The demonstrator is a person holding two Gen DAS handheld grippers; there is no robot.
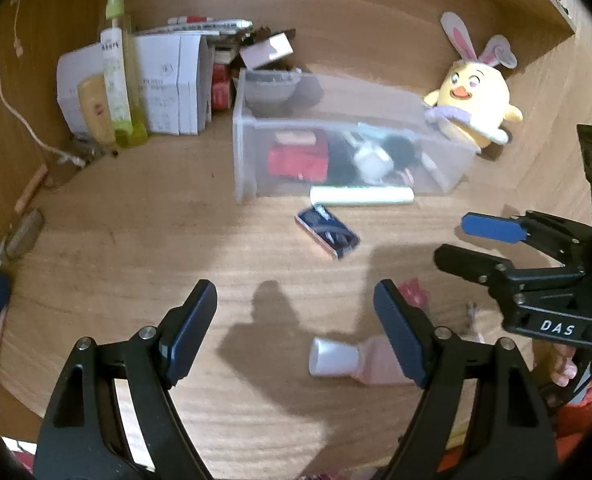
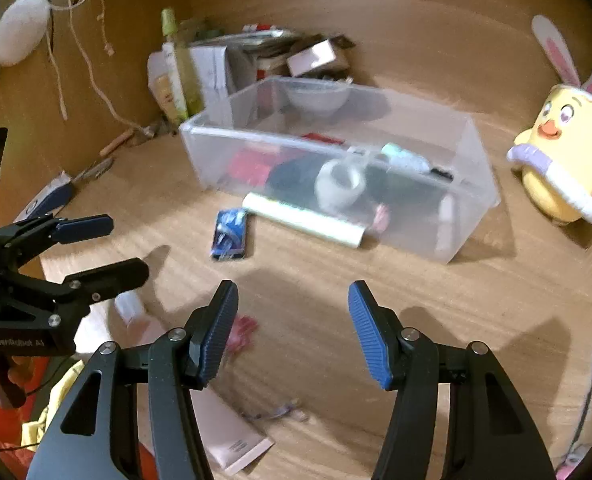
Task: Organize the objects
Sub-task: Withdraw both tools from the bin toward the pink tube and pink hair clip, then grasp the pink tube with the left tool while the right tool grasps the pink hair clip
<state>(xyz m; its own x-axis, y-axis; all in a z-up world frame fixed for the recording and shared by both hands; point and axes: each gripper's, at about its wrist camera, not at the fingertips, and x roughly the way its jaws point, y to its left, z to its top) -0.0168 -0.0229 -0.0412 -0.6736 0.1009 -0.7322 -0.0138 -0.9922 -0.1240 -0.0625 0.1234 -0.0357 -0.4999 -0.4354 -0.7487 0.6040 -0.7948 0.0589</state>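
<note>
My left gripper (image 1: pixel 296 328) is open above the wooden tabletop with nothing between its fingers. A pink tube with a white cap (image 1: pixel 348 360) lies just under its right finger. A small dark pack (image 1: pixel 328 232) and a white roll (image 1: pixel 362 195) lie in front of a clear plastic bin (image 1: pixel 247 152) that holds several items. My right gripper (image 2: pixel 293 320) is open too, over bare wood, with a red wrapper (image 2: pixel 243 332) beside its left finger. The pink tube (image 2: pixel 231 436) passes under that finger. The left gripper (image 2: pixel 127 246) shows at the left edge.
A yellow plush chick (image 1: pixel 472 100) with rabbit ears stands right of the bin. White boxes (image 1: pixel 167 84), a green spray bottle (image 1: pixel 119 72) and a beige bottle crowd the back left corner. Cords hang on the left wall (image 2: pixel 79 40). The wood between the grippers and the bin holds only the pack and roll.
</note>
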